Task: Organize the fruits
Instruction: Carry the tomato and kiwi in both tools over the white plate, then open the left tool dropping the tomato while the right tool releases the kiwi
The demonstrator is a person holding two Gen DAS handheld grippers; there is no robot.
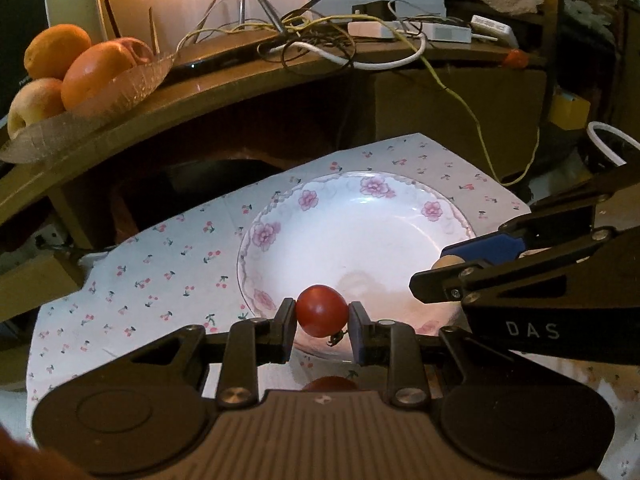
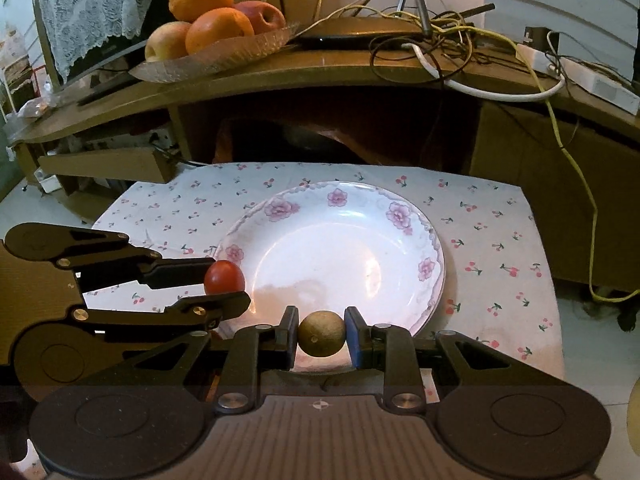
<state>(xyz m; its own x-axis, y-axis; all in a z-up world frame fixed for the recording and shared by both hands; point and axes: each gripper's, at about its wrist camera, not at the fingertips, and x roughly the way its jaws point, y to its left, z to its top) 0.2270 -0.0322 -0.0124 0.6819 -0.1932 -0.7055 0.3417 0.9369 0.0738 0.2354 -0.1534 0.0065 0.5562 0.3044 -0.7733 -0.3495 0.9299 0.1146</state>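
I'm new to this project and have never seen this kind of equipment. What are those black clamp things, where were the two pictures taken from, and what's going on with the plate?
The black clamps are two-finger grippers that a person holds, one in each hand. Each carries a wide-angle camera looking forward along its fingers, so one picture comes from the left gripper and one from the right.

The left gripper is shut on a cherry tomato. The right gripper is shut on a small brownish-green round fruit; I cannot name it for sure. Each gripper also shows in the other's picture.

Both hang at the near rim of a white floral plate, which lies on a cherry-print cloth. Behind, a wooden shelf carries a glass dish of oranges and apples, plus tangled cables.
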